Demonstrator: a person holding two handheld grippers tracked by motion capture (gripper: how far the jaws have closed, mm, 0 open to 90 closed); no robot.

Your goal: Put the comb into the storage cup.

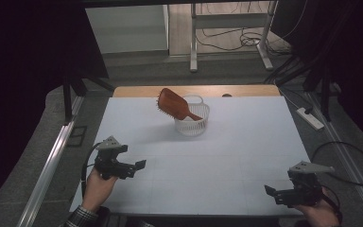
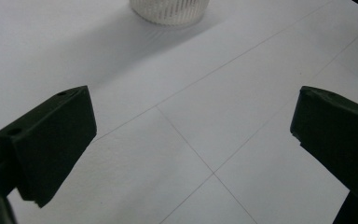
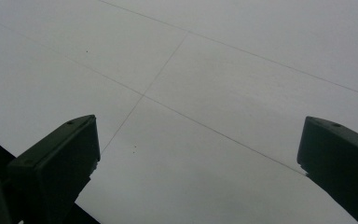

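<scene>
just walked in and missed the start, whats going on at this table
A person holds a two-jaw gripper in each hand near the table's front edge. The left gripper and right gripper both have their jaws open and hold nothing. Farther back, a brown hairbrush sits handle-down in a small white basket, its head leaning out over the rim. Nothing is being touched.

No readable text, label, brand, number or sign anywhere, white bench (image 1: 227,156) marked with thin grid lines and no writing, brown hairbrush (image 1: 174,105) and white basket (image 1: 192,124) bare of lettering, black tongs unmarked in both gripper views
</scene>
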